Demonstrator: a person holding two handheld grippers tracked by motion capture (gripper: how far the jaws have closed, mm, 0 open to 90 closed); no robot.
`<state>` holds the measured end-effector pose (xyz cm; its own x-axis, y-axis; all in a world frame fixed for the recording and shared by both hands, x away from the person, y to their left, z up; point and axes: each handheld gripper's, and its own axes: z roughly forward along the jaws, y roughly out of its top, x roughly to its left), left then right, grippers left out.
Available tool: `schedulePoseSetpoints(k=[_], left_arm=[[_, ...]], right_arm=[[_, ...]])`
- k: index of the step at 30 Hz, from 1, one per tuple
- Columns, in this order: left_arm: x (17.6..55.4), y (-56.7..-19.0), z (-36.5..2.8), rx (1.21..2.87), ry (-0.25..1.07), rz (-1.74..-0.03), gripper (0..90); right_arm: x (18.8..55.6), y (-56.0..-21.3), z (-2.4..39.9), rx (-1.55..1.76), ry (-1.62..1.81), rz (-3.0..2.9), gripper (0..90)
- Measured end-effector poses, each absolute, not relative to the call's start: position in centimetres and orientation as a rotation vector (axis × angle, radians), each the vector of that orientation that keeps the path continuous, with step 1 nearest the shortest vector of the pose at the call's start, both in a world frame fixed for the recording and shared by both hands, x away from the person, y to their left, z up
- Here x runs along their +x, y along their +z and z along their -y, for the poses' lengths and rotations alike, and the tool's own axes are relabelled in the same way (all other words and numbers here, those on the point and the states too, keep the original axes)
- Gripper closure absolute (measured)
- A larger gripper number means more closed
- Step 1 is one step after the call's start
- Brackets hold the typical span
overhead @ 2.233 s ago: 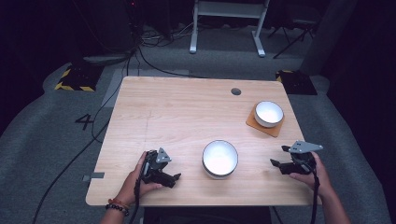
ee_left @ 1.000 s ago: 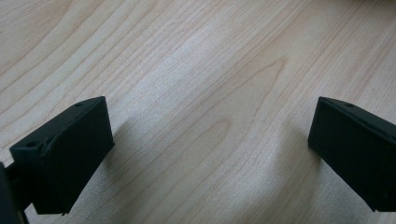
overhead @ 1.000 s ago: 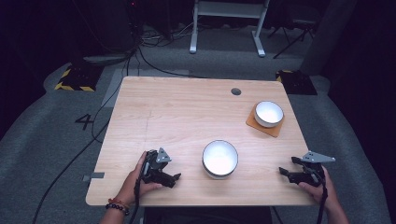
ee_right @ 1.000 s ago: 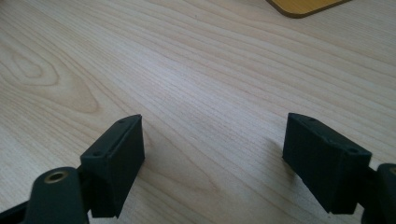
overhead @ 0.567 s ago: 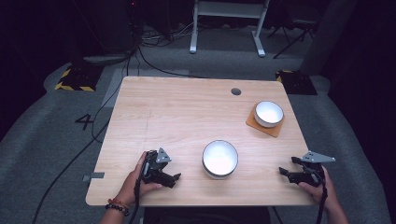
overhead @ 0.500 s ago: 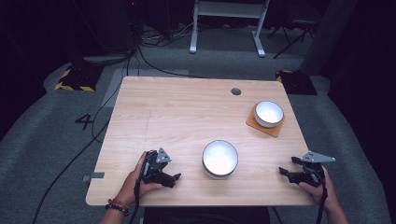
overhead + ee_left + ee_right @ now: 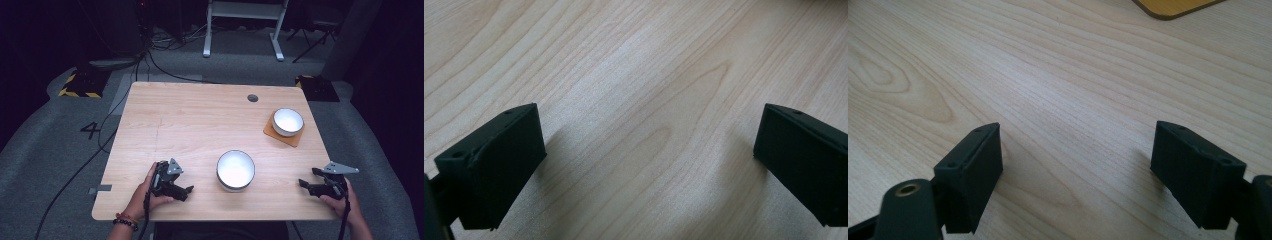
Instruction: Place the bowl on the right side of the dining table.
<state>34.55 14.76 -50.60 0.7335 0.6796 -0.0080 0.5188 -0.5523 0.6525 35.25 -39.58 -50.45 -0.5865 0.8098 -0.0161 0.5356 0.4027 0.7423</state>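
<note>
Left hand: the person's left hand [image 7: 145, 192] is lying on the near edge of the light wooden desk [image 7: 200, 125], wrist wearing a dark bead bracelet [image 7: 123, 220], and is gripping the black left gripper [image 7: 187, 191], which is pointing right toward the middle of the desk.
Left fingers: released; in the left gripper view the two black fingers [image 7: 499, 160] are standing wide apart just over bare wood grain, holding nothing.
Right hand: the right hand [image 7: 342, 200] is coming in at the desk's near right corner, holding the black right gripper [image 7: 305, 181] with its grey three-cornered plate [image 7: 340, 168] on top, aimed leftward.
Right fingers: released too; in the right gripper view the fingers [image 7: 973, 170] are spread wide over empty wood.
Between the grippers: a larger white round bowl [image 7: 235, 170] is sitting near the front edge, well apart from both, with clear desk on either side of it.
Far right: a smaller white bowl [image 7: 287, 121] is resting on an orange square coaster [image 7: 282, 136]; a corner of that coaster [image 7: 1175, 7] is peeking into the top of the right gripper view.
Desk top: a small dark round grommet [image 7: 252, 98] is sitting near the far edge.
Around the desk: grey carpet [image 7: 65, 150] with black cables [image 7: 100, 145] trailing across it, and a white frame stand [image 7: 245, 25] behind.
</note>
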Motion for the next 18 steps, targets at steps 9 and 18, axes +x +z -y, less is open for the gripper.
schedulePoseSetpoints(k=[9, 18], left_arm=[[34.37, -50.56, -14.72, 2.288, 0.302, -0.934, 0.1], [34.39, -50.6, -14.69, 2.282, 0.303, -0.936, 0.1]], right_arm=[[35.25, -50.45, 39.58, 1.158, 1.007, -2.29, 20.8], [35.25, -50.45, 39.58, 1.158, 1.006, -2.29, 20.9]])
